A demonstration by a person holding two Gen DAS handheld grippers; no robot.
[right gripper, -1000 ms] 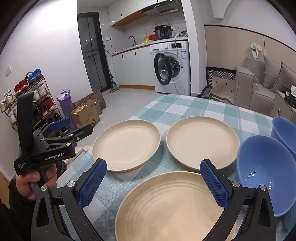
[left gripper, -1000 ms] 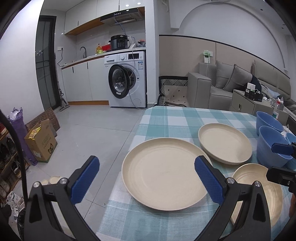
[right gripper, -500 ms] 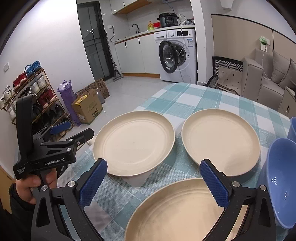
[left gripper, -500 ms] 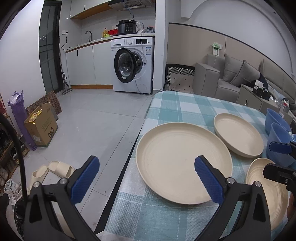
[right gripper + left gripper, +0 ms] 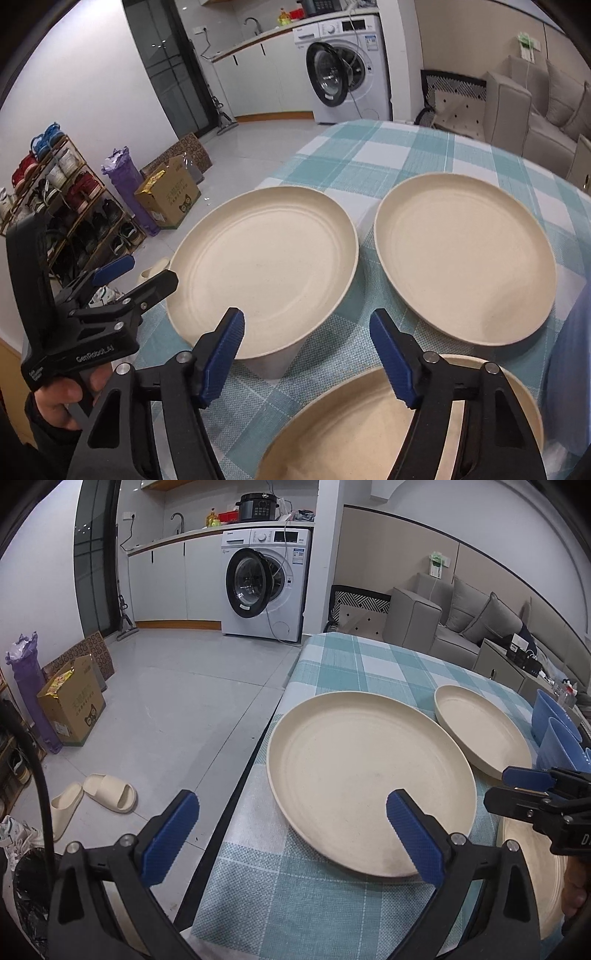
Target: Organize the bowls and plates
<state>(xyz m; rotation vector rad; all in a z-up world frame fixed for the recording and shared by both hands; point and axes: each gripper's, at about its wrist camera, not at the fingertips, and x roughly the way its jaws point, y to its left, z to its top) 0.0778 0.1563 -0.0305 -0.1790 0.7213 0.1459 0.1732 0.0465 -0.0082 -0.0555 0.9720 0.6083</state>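
We see a table (image 5: pixel 332 904) with a blue-and-white check cloth. Three cream plates and some blue bowls (image 5: pixel 554 734) sit on it.

The big plate (image 5: pixel 369 786) lies near the table's edge. Our left claw (image 5: pixel 291 834) hangs over its near rim. One pad is over the plate and the other is out past the table's edge, above the floor. This claw is wide apart and holds nothing.

The far plate (image 5: pixel 465 258) lies just beside the big plate, a bit apart from it. The bowls stand just past it, at the right side.

The near plate (image 5: pixel 369 428) lies closest to us. Our right claw (image 5: pixel 306 358) hangs over its far rim. Its jaws have just been closing, but there is a gap between the pads and nothing is gripped.

A hand (image 5: pixel 62 402) holds the left claw's handle.
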